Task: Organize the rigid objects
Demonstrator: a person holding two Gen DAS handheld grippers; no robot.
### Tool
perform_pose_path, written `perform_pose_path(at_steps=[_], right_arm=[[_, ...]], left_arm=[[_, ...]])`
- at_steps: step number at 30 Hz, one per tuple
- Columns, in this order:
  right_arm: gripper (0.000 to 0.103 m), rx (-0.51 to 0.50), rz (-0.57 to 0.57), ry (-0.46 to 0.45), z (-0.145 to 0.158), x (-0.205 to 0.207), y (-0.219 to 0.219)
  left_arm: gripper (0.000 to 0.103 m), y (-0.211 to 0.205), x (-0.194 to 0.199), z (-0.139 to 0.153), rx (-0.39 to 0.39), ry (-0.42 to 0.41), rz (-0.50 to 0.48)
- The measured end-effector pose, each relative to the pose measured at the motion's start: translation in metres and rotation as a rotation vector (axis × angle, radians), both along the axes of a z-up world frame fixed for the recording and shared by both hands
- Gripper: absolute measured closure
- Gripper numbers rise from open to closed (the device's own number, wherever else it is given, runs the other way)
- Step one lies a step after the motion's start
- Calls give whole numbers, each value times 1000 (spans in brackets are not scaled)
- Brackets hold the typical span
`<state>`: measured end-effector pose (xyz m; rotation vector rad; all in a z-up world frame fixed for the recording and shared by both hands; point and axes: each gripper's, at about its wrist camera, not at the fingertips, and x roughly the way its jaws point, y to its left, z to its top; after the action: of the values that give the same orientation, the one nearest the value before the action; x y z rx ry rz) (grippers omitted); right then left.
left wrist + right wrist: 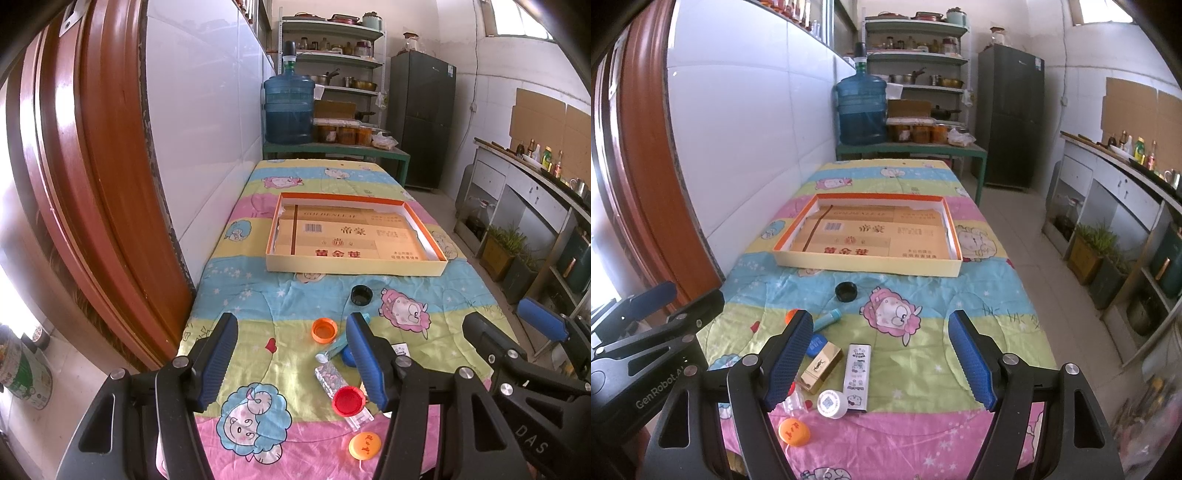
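Blue-padded, the left gripper (291, 354) and right gripper (881, 360) both hang with jaws wide apart, holding nothing, above the near end of a cartoon-print quilt (960, 295). Below them lie small things close together: a gold box (822, 367), a white tin (857, 376), a white jar (832, 404), a red cap (348, 401), orange caps (324, 329) and a blue tube (827, 319). A black cap (846, 291) sits apart, just before the shallow cardboard-lined tray (866, 266) farther back.

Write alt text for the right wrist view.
The open right gripper hovers over small items on a cartoon-print cloth: a gold box, a white tin, a white cap and an orange lid. Beyond sits a shallow tray.
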<state>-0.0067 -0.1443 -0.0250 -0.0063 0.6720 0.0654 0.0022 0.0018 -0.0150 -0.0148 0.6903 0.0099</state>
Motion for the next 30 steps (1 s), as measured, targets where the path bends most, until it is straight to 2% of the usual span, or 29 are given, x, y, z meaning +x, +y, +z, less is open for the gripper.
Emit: perform_pose_path(at_steps=[20,30], right_arm=[[26,1,-13,30,-13,1,-8],[26,-32,-45,90,-45,-3,-22]], left_arm=[[42,-3,4,-15,-21,40,-36],[42,-15,3,-49,-47,90,-156]])
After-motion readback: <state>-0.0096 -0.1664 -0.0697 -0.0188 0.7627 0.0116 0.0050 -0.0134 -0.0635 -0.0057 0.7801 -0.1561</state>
